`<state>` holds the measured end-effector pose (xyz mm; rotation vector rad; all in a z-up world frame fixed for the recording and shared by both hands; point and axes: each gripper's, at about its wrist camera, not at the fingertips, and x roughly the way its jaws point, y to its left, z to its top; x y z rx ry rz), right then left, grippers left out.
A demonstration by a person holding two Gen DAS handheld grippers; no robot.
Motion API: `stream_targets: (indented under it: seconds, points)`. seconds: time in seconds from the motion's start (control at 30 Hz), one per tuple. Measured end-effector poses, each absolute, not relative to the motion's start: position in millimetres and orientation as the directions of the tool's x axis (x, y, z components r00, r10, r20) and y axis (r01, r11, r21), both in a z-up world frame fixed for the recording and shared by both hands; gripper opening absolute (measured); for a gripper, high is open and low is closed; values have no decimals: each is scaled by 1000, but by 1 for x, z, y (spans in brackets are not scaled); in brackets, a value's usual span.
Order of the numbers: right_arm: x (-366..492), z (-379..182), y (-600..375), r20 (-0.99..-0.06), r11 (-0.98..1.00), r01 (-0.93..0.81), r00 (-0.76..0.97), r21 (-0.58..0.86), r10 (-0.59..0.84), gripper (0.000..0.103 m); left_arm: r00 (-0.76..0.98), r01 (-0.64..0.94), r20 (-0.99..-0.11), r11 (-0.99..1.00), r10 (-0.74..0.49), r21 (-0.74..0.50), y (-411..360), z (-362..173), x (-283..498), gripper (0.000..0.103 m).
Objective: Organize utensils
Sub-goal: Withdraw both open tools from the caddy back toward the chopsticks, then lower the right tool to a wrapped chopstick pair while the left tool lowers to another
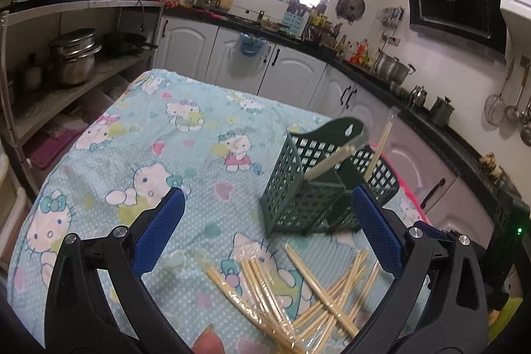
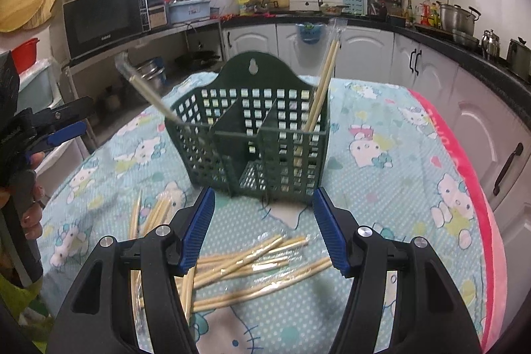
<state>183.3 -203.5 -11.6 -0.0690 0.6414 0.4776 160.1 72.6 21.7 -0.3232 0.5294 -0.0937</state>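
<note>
1. Kitchen; cartoon-print cloth [image 1: 186, 135] covers the counter; only the right wrist view shows the caddy's [image 2: 252, 135] dividers and the left gripper [image 2: 56, 135].
2. Loose chopsticks [image 2: 252, 264] lie beneath both open, empty pairs of fingers; right gripper [image 2: 264, 228] faces the caddy, just behind them.

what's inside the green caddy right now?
In the caddy: one wrapped chopstick pair stands in the right compartment, another leans out of the left. The middle looks empty. The mesh walls partly hide the lower ends of both pairs and the side compartments' floors.
</note>
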Motion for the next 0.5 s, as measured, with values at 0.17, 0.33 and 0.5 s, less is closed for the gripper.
stream_targets:
  seconds: [0.17,0.33,0.5]
  points:
    - [180,-24,-202,-618,886,-457,674,81,405,59,834,-3,-527,955,-162,-298,67,7,161,93]
    - [179,-37,-202,-650,886,-458,650,78,393,59,801,-13,-577,959,-159,-283,65,-12,162,93]
    - [184,-48,-205,-678,887,-456,627,80,384,59,750,-19,-638,958,-175,-285,65,-35,166,93]
